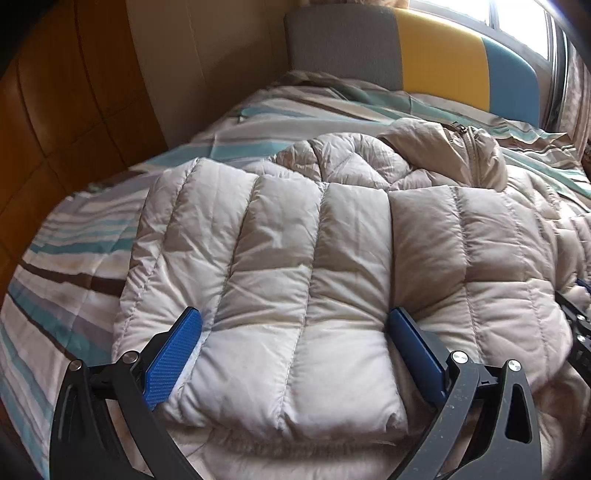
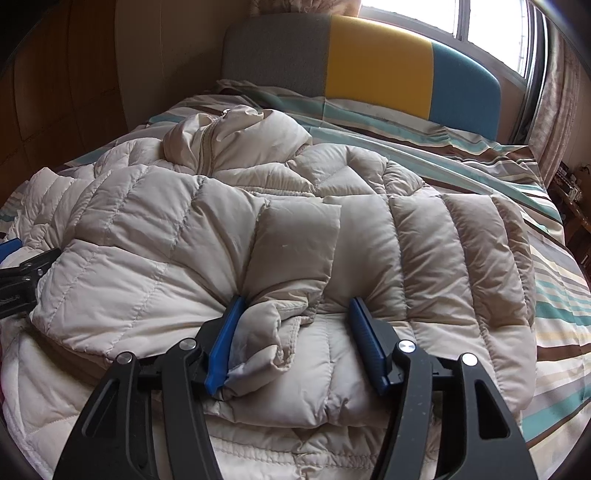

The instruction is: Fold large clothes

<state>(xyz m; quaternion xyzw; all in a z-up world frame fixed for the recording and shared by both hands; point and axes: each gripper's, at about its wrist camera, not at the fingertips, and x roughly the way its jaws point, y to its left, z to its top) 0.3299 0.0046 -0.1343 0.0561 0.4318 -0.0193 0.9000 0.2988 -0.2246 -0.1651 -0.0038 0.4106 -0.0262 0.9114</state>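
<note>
I see the beige quilted down jacket (image 1: 303, 258) lying on the bed, spread over a striped duvet (image 1: 74, 251) in teal, brown and cream. Its lower part is folded up over the body, so a thick padded layer faces me, and the collar with its zipper (image 1: 469, 136) lies bunched at the far side, toward the headboard.

My left hand-held gripper (image 1: 295, 350) is released: its two blue pads stand wide apart on either side of the folded hem, pressing down into the padding without clamping it. At the right edge of this view I can just see part of the other tool's black frame.

My right hand-held gripper (image 2: 295, 339) is also let go, its jaws parted. A puckered fold of jacket fabric sits between them and rests against the left pad (image 2: 223, 343), while the right pad stands clear of that fold, on the flatter quilted panel. No grip is closed on the cloth.

Around the jacket, the headboard (image 2: 376, 55) stands in grey, yellow and blue panels behind the bed. A bright window (image 2: 443, 18) lies above it, a patterned curtain (image 2: 554, 110) hangs at the right, and wooden wardrobe panels (image 1: 55, 110) line the left wall. The jacket's own bulk is all that crowds the pads.
</note>
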